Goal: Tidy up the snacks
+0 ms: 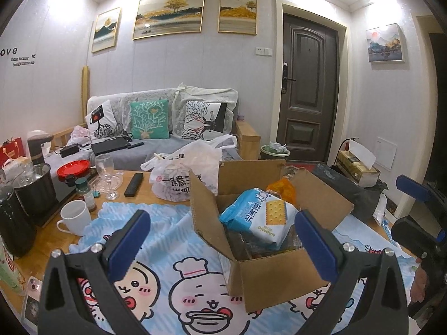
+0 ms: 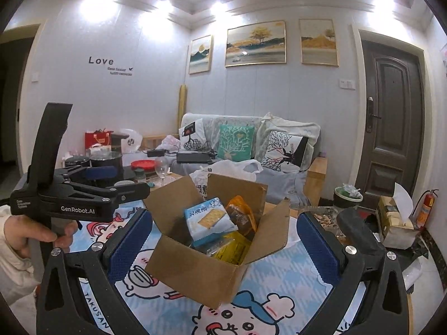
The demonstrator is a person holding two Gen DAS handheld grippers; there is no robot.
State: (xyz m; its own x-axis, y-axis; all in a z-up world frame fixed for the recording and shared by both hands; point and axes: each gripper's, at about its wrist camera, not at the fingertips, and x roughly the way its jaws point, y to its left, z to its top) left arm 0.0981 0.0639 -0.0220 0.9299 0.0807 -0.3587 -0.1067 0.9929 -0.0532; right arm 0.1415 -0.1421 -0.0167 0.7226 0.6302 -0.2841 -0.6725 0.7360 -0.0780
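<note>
An open cardboard box (image 1: pixel 273 276) stands on a cartoon-print cloth (image 1: pixel 167 279). A blue cracker pack (image 1: pixel 259 217) lies on top of the snacks inside, with an orange packet (image 1: pixel 282 189) behind it. My left gripper (image 1: pixel 223 237) is open, just short of the box, with nothing between its fingers. My right gripper (image 1: pixel 405 212) shows at the right edge. In the right wrist view the box (image 2: pixel 195 276) holds the blue pack (image 2: pixel 206 220), an orange-brown packet (image 2: pixel 240 215) and a yellow packet (image 2: pixel 234 248). My right gripper (image 2: pixel 223 240) is open before the box. The left gripper (image 2: pixel 123 180) hangs left, held by a hand (image 2: pixel 56 234).
A white mug (image 1: pixel 74 216), spice jar (image 1: pixel 86 195), wine glass (image 1: pixel 107 176), remote (image 1: pixel 133 184) and filled plastic bag (image 1: pixel 184 173) crowd the table behind and left of the box. Black pots (image 1: pixel 33 189) stand far left. A tissue box (image 2: pixel 394 223) sits right.
</note>
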